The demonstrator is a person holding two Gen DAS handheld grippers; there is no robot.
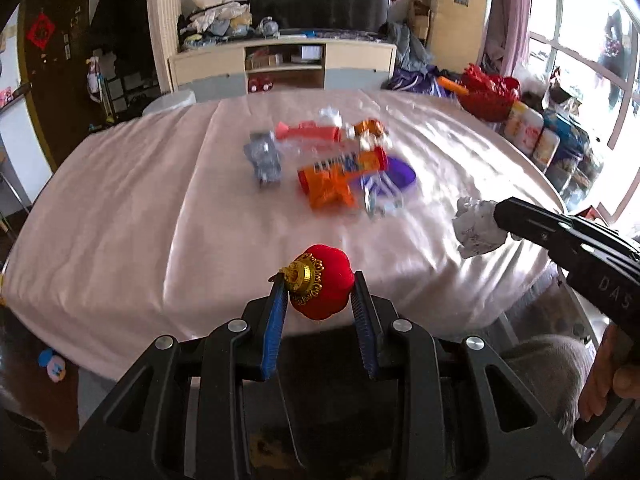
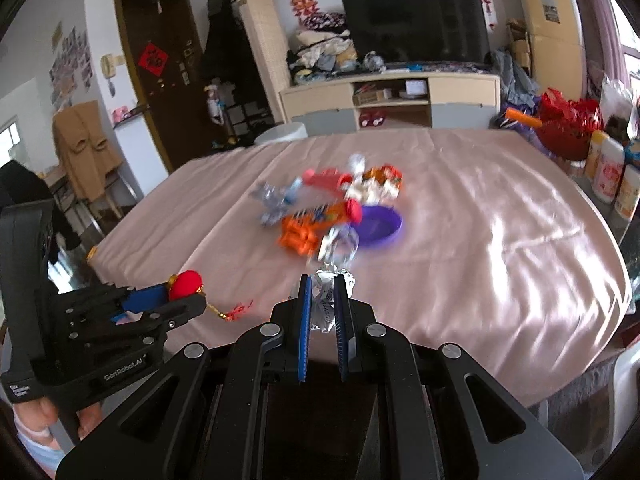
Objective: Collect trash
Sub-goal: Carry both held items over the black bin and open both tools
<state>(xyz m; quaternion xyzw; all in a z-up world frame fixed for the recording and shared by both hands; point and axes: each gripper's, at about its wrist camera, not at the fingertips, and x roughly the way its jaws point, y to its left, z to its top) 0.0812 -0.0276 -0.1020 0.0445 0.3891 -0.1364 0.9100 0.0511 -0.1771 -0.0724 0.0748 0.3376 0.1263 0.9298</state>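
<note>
**Both grippers loaded, pile still waiting**

My left gripper [image 1: 318, 286] is clamped on a small red velvet lantern ornament with a gold filigree cap [image 1: 320, 282]; in the right wrist view its gold cord and red tassel [image 2: 232, 311] dangle below the fingers toward the pink satin tablecloth [image 1: 140, 216]. My right gripper [image 2: 323, 300] is closed tight on a crumpled ball of silvery-white paper [image 2: 326, 300], which bulges out past the blue pads [image 2: 305, 312]. Both tools hover over the near edge of the table, well apart from each other.

The rest of the trash sits as a heap mid-table: an orange snack wrapper [image 1: 328, 188], a crumpled grey foil piece [image 1: 264, 158], a pinkish-red tube-shaped package [image 1: 308, 132] and a shallow purple plastic dish [image 2: 378, 226] beside them. No bin is clearly visible to me in either view.

As I judge it, the step in hand is carrying these two pieces off to drop them. To do it well I should keep steady squeeze on both, since the velvet ball is round and could roll out, and the paper wad is springy. I should lift the lantern high enough that its tassel does not snag the slippery cloth and drag it, and release only once each piece is squarely over the receptacle.
</note>
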